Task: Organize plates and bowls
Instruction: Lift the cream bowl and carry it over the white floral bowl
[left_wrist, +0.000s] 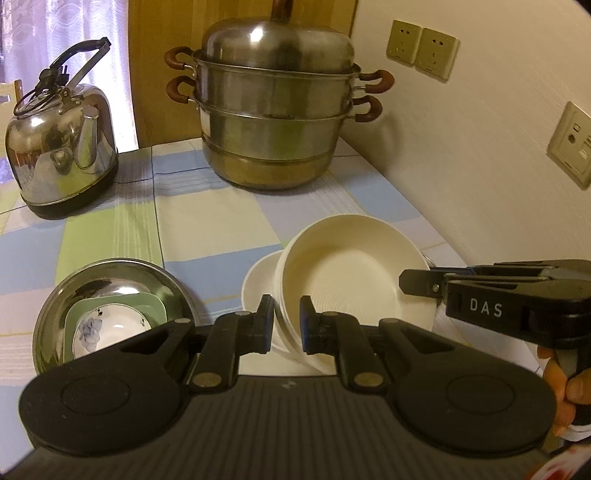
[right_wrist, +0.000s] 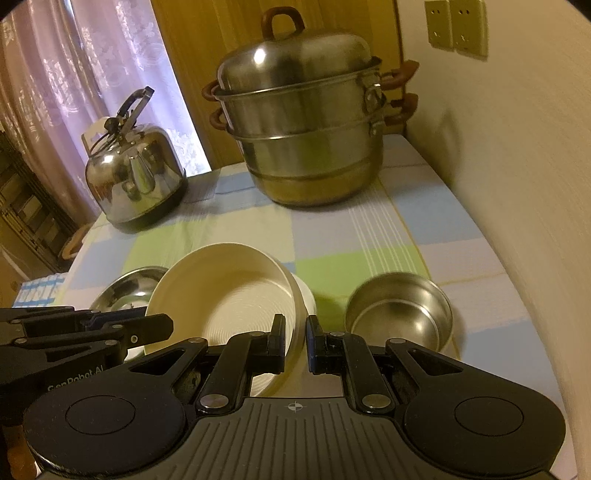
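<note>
Both grippers, left gripper (left_wrist: 286, 319) and right gripper (right_wrist: 295, 341), have fingers clamped on opposite rims of the ribbed white round bowl (left_wrist: 354, 273), lower centre, tilted, mouth facing camera, above checked worktop (left_wrist: 207, 206).

— What's carrying everything on your side?

— I see a table under a checked cloth of pale blue, green and lilac squares (left_wrist: 192, 221). At the upper left of my left view sits a shiny steel kettle with a black handle (left_wrist: 61, 158); at top centre, a tall stacked steel steamer pot with brown handles (left_wrist: 273, 110).

— And closer in?

— At lower left, a wide steel basin (left_wrist: 51, 317) rests on the cloth, with smaller dishes inside. In my right view, a small round steel bowl (right_wrist: 400, 314) stands at centre right, directly on the cloth.
</note>
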